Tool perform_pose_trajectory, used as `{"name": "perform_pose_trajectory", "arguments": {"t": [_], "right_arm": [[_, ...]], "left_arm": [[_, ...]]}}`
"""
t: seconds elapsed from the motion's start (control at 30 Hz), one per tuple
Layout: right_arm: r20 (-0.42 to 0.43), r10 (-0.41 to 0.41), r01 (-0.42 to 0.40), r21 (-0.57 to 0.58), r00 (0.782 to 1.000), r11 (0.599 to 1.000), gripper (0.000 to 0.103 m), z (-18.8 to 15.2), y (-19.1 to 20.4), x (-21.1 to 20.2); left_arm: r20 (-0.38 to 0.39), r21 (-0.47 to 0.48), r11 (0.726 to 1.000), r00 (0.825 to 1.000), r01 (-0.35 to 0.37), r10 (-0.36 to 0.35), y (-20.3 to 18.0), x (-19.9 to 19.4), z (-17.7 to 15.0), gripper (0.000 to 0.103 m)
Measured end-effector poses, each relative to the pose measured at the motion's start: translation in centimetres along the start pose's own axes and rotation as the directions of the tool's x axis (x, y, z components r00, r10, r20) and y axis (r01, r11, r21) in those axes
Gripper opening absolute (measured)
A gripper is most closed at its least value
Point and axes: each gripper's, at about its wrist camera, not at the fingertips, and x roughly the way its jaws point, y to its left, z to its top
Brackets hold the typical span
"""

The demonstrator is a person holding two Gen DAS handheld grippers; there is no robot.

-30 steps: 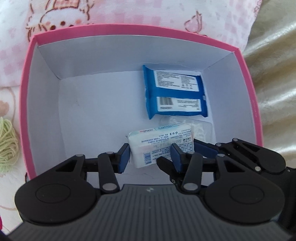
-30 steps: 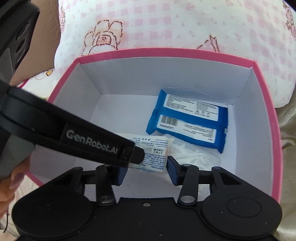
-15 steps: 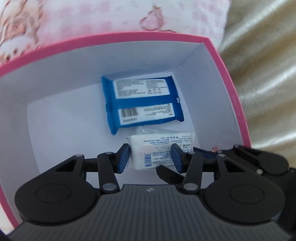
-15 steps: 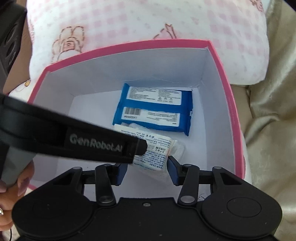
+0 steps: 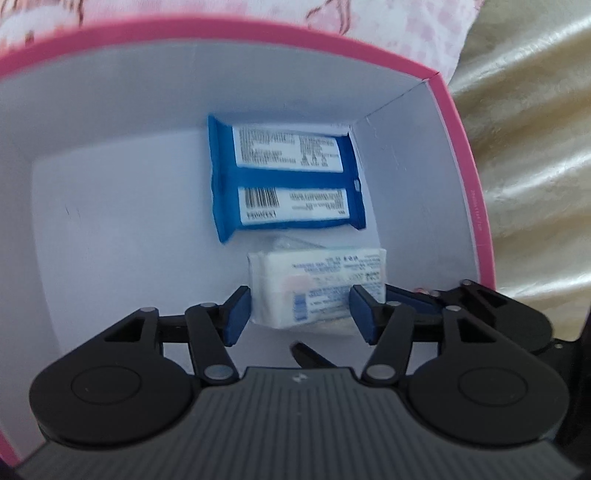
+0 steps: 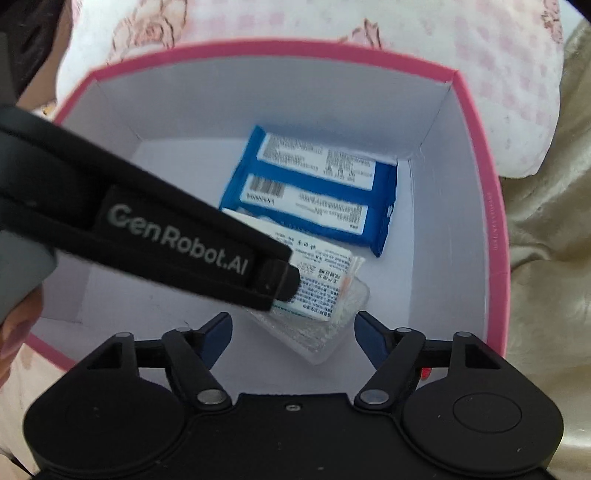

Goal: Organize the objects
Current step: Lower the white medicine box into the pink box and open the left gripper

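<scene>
Box (image 5: 458, 122): pink rim, white inside, sits on pink-patterned bedding (image 6: 424, 33); you look down into it from both wrists.
Blue packet (image 5: 284, 177): lies flat on the box floor near the far right corner, label side up.
White tissue pack (image 5: 317, 288): lies just in front of the blue packet, near the right wall, on a clear wrapper.
Left gripper (image 5: 299, 314): your jaws have just been opening; the pack sits between the pads, left pad clear of it.
Right gripper (image 6: 293, 332): jaws have just been opening, standing wide, nothing pinched; the clear wrapper edge lies between them.
</scene>
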Motion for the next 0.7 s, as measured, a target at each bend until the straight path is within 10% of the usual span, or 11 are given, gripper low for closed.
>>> {"name": "perform_pose_trajectory", "arguments": {"t": [0.5, 0.7], "right_arm": [[0.071, -0.12, 0.126, -0.077, 0.99, 0.989, 0.058, -0.6, 0.9, -0.4], [0.145, -0.011, 0.007, 0.033, 0.989, 0.999, 0.063, -2.7, 0.6, -3.8]], "left_arm": [[0.05, 0.038, 0.999, 0.999, 0.001, -0.003, -0.1, -1.6, -1.3, 0.054], [0.068, 0.067, 0.998, 0.998, 0.0, -0.005, -0.2, -4.9, -1.9, 0.057]]}}
